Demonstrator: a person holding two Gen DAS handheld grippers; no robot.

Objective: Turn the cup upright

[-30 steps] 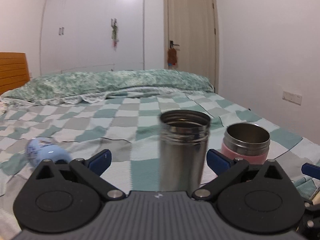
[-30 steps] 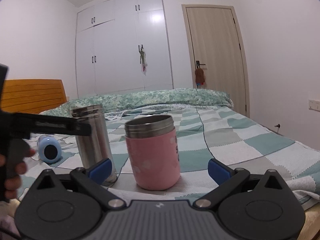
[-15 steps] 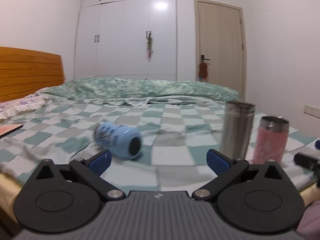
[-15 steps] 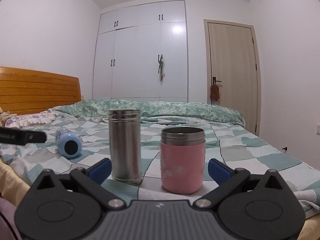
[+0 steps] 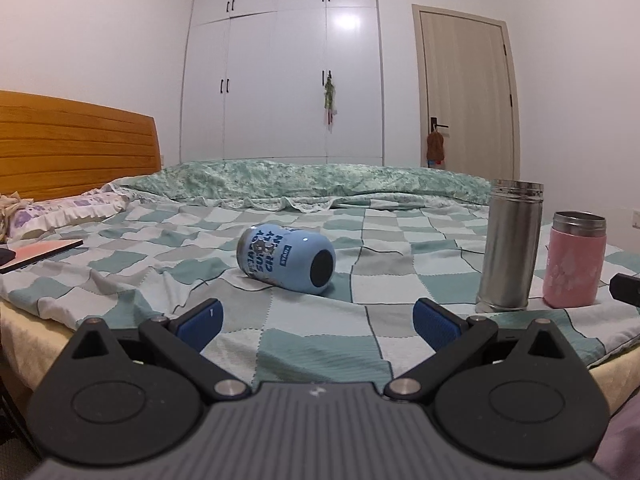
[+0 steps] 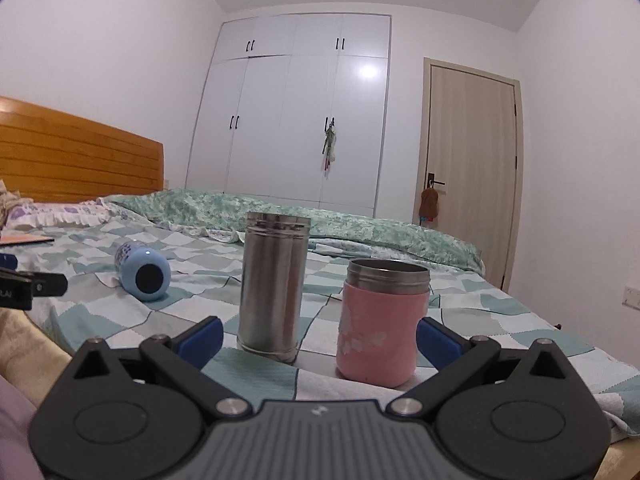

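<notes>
A light blue printed cup [image 5: 286, 263] lies on its side on the checked bedspread [image 5: 400, 240], its dark end facing me. It also shows in the right wrist view [image 6: 142, 269] at the left. A steel cup [image 5: 510, 245] [image 6: 274, 288] and a pink cup [image 5: 575, 258] [image 6: 382, 324] stand upright to its right. My left gripper [image 5: 318, 325] is open and empty, short of the blue cup. My right gripper [image 6: 319, 337] is open and empty, just in front of the steel and pink cups.
A wooden headboard [image 5: 72, 148] and a pillow [image 5: 60, 212] are at the left. A flat book [image 5: 40, 252] lies near the left bed edge. A folded green quilt [image 5: 320, 178] runs across the far side. A white wardrobe [image 5: 280, 72] and a door [image 5: 468, 92] are behind.
My left gripper has pulled back from the steel cup and swung left to face the blue cup. My right gripper has drawn back from the pink cup. The cups have not moved.
</notes>
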